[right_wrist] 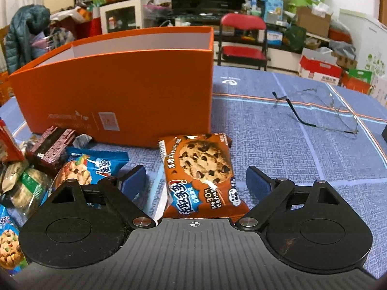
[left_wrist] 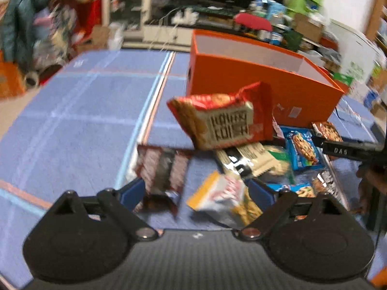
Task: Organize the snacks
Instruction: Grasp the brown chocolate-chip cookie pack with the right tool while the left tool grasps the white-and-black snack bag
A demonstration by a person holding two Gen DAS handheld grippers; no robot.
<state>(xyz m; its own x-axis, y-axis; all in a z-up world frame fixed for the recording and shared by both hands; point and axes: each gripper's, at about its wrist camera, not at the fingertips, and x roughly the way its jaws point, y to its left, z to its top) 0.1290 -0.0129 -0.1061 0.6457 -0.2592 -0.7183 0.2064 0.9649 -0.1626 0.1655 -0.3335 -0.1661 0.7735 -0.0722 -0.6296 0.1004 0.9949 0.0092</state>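
Colours and patterns: snack packets, box, tabletop cloth

Orange box [right_wrist: 116, 91], white inside. Brown cookie packet [right_wrist: 200, 176] printed with a chocolate-chip biscuit and a blue logo. Red-and-cream cracker packet [left_wrist: 225, 118] with dark lettering. Blue cookie packet [left_wrist: 303, 151]. Maroon-and-grey packet [left_wrist: 162, 171]. Yellow-and-white packet [left_wrist: 222, 200]. Tabletop [right_wrist: 278, 145] cloth blue, crossed by white, light-blue and orange lines.

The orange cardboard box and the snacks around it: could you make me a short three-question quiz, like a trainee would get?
1. True or false: the orange cardboard box is full of snacks.
2. Which packet lies between the open fingers of the right tool? A) brown chocolate-chip cookie packet B) blue cookie packet C) red cracker packet
3. What lies on the blue checked tablecloth to the box's right?

Key: 1. False; the visible inside is bare. 2. A. 3. Thin wire-framed glasses.
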